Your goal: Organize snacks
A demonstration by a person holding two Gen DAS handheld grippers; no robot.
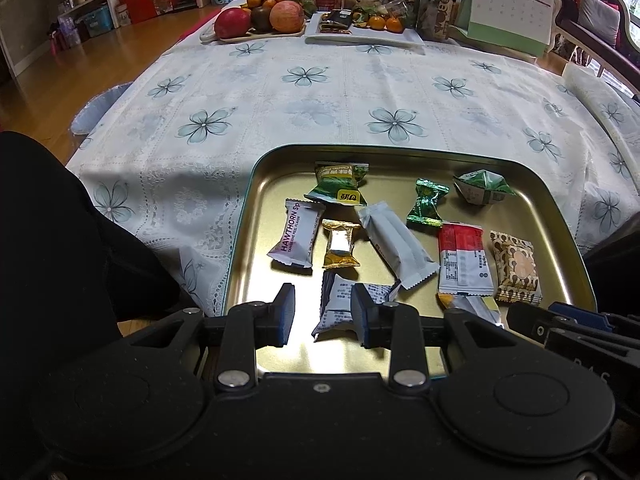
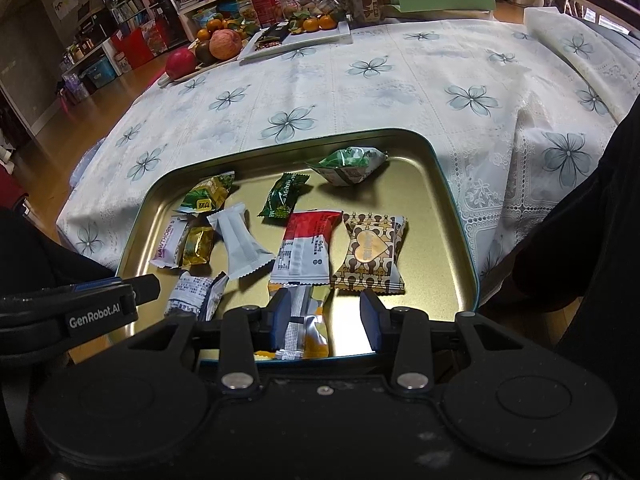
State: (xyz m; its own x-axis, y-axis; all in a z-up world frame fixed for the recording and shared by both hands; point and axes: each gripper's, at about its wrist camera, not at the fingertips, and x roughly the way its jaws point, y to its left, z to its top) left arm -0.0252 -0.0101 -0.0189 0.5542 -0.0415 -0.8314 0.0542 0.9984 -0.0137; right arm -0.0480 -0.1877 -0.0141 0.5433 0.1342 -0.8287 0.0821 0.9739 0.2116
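Note:
A gold tin tray (image 1: 240,248) lies at the near edge of the table with several wrapped snacks scattered in it. Among them are a white Hawthorn packet (image 1: 296,236), a gold candy (image 1: 340,244), a red-and-white packet (image 1: 462,258) and a brown patterned packet (image 2: 370,254). My left gripper (image 1: 323,316) hovers open over the tray's near left part, with a white printed packet (image 1: 340,308) lying below between its fingers. Over the near middle my right gripper (image 2: 325,316) is open above a silver-and-orange packet (image 2: 306,328). No pad presses on any snack.
At the far end of the flowered tablecloth (image 1: 304,112) stand a fruit plate (image 1: 260,20), a white dish with mandarins (image 1: 364,34), jars, a tissue box and a desk calendar (image 1: 506,4). Dark clothing of the person fills the left (image 1: 60,240) and right edges.

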